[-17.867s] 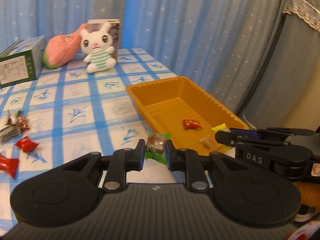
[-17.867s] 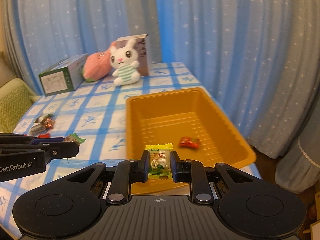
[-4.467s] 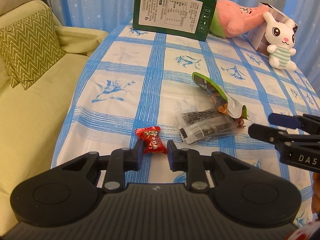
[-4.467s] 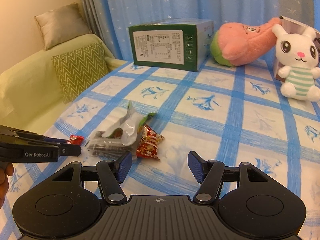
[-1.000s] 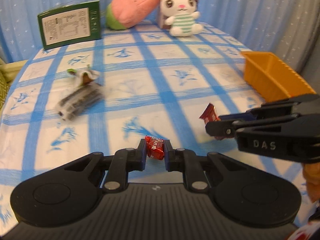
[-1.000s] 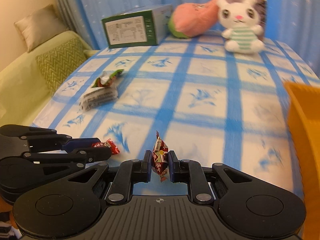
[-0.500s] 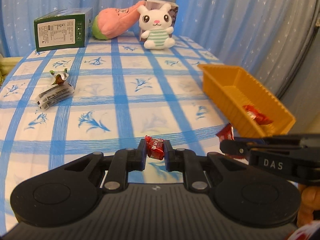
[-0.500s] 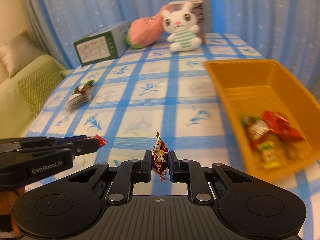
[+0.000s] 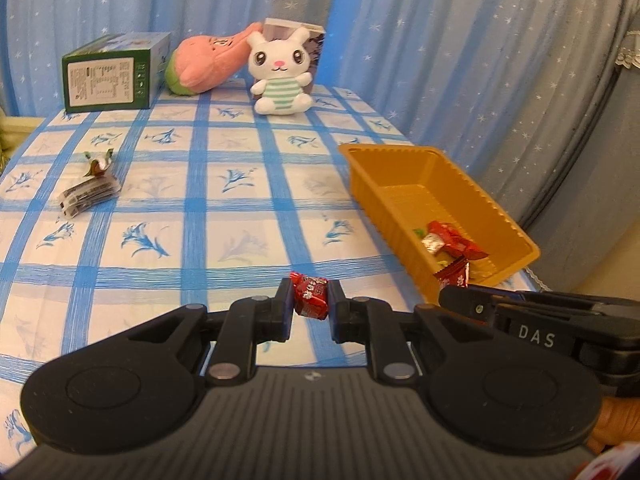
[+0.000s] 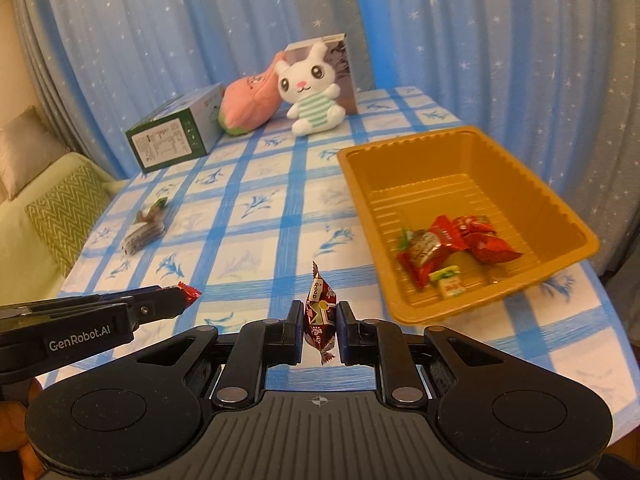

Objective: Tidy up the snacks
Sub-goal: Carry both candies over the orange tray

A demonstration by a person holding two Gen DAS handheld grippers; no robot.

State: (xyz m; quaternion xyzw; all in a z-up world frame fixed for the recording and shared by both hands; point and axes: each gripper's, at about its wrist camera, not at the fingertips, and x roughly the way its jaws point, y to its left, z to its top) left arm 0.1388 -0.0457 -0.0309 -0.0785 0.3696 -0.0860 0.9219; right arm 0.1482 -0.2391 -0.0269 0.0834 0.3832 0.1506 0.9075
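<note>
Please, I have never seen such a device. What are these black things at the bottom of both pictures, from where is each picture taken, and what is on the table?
There is no robot here. A person holds one hand tool in each hand, each ending in two-finger tongs, with a wide-angle camera looking forward along the fingers. One picture comes from the left tool, the other from the right, so each also sees the other tool at its edge.

The left tongs are shut on a red wrapped candy. The right tongs are shut on a dark red wrapped candy.

On the blue checked tablecloth stands an orange tray that already holds several snacks. Two more snack packets lie far to the left. At the back are a green box, a pink plush and a white plush bunny.
</note>
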